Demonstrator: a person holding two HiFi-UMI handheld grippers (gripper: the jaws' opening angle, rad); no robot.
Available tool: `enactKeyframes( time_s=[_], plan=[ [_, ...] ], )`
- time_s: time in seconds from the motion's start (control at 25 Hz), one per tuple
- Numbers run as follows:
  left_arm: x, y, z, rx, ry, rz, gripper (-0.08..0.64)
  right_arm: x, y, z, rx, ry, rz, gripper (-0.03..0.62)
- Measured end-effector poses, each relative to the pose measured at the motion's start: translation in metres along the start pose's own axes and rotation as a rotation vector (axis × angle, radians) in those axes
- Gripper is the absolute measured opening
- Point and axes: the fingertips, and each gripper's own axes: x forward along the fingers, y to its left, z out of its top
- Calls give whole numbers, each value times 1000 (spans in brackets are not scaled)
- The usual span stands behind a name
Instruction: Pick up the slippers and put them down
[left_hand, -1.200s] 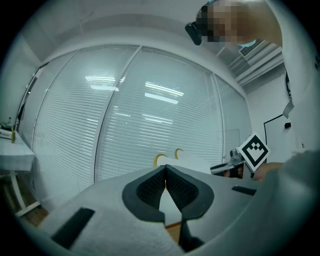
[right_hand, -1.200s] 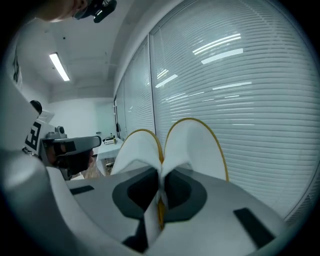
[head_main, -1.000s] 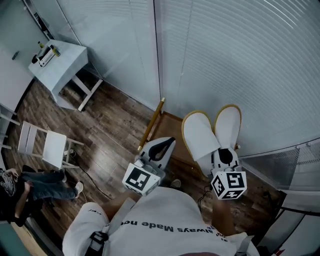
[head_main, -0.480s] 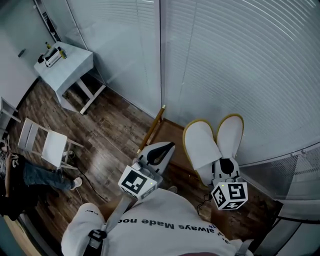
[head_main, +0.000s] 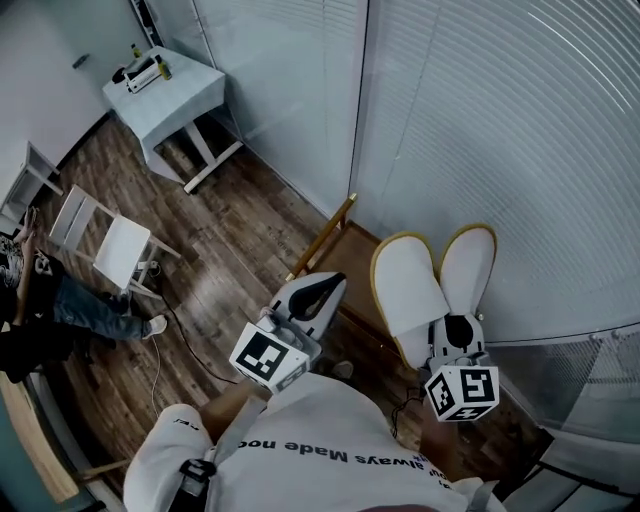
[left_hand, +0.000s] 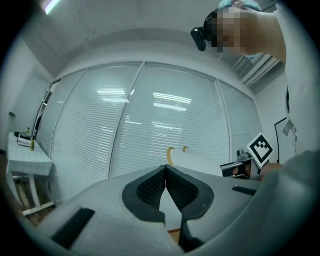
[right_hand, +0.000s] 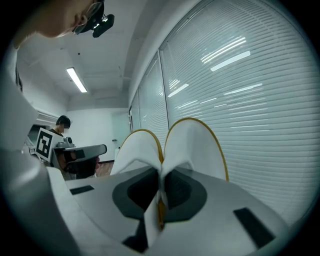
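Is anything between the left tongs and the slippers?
Nothing. In the head view the left tongs and the slippers, pinched in the right tongs, are parted by a bare gap over brown wood.

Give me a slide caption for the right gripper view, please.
Right gripper shut on a pair of white, yellow-edged slippers, held up before closed window blinds.

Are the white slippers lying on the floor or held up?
Held up. The right gripper has its jaws shut on both slippers, pinching them together, and they stick up in front of the blinds.
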Motion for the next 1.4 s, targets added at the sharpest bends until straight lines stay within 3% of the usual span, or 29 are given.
enactKeyframes(
  time_s=[0.24, 0.56, 1.4],
  plan=[
    [-32, 13, 17, 7, -40, 83, 11, 7, 27, 9, -17, -12, 71, 26],
    [-86, 54, 6, 8, -45, 223, 11, 53, 89, 4, -64, -15, 228, 26],
    [-357, 233, 34, 24, -74, 624, 11, 169, 432, 5, -174, 17, 653, 26]
  ],
)
